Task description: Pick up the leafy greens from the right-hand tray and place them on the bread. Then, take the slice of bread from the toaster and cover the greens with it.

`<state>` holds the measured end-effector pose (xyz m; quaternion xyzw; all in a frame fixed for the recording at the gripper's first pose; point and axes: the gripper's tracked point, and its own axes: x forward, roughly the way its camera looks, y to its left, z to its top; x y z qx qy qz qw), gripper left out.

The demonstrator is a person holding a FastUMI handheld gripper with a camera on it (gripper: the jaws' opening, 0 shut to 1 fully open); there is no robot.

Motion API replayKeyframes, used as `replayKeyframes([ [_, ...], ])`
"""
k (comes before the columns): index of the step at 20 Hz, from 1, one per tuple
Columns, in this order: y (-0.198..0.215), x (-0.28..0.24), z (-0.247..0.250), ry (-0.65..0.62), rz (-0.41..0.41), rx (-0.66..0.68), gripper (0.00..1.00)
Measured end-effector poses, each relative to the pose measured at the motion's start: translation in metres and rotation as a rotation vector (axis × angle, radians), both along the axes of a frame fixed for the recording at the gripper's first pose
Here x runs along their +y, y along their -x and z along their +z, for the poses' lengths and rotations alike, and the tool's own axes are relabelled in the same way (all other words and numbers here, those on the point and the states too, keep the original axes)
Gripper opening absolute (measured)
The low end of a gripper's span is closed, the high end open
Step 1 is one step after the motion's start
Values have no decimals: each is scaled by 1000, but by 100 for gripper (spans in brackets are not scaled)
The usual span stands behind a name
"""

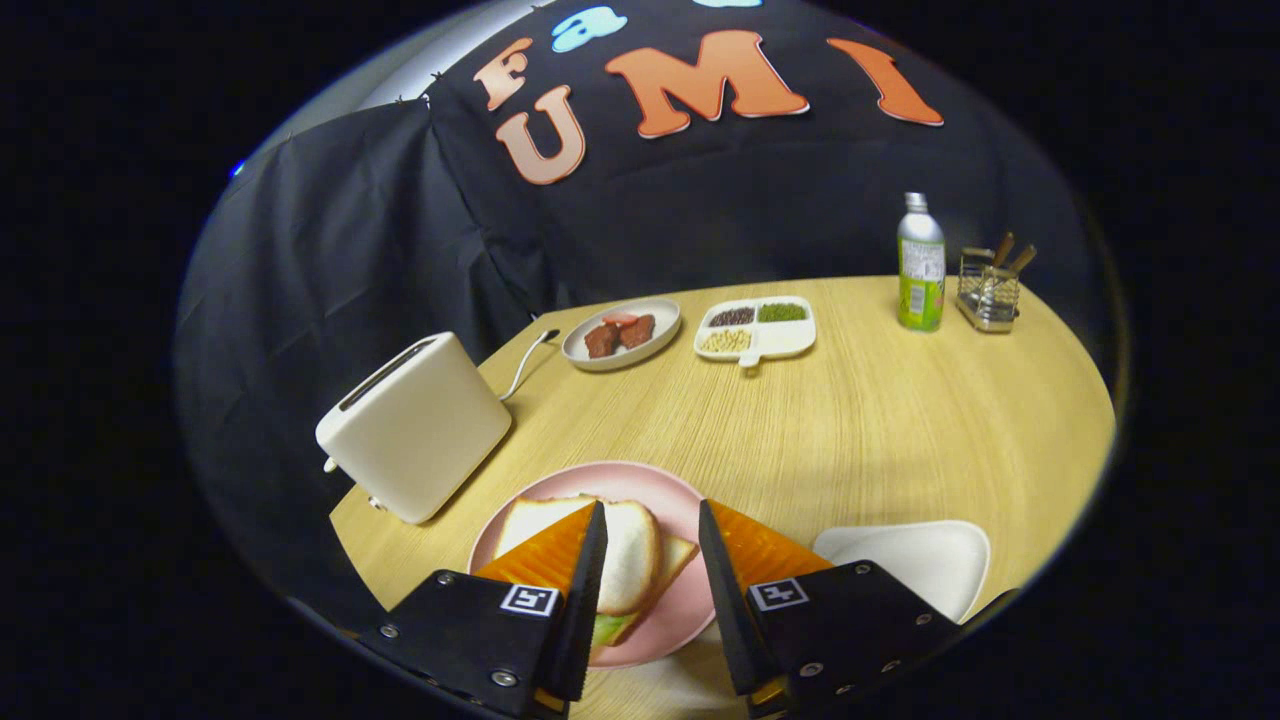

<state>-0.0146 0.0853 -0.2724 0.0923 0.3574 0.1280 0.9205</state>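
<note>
On the pink plate (pixel 640 480) lies a sandwich: a top slice of bread (pixel 630 550) over a lower slice, with a bit of leafy greens (pixel 612 628) peeking out at the near edge. My gripper (pixel 650 515) hovers above it, open, with nothing between its orange fingers (pixel 545 550). The white toaster (pixel 415 425) stands to the left of the plate, its slot showing no bread. Just right of the fingers lies the white tray (pixel 915 560), bare.
At the back of the round wooden table (pixel 850 420) sit a grey plate with red-brown pieces (pixel 620 335), a divided white dish of beans (pixel 755 328), a green bottle (pixel 920 265) and a wire holder with utensils (pixel 990 285). The toaster's cord (pixel 525 360) trails behind it.
</note>
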Motion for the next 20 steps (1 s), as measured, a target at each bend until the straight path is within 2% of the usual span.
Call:
replayKeyframes([
  [5,-29,-20,67,67,-71,-261,69],
  [8,-37,-26,107,121,-110,-408,71],
  [12,-40,-31,152,164,-175,-564,78],
  [20,-36,-50,209,218,-219,-703,92],
])
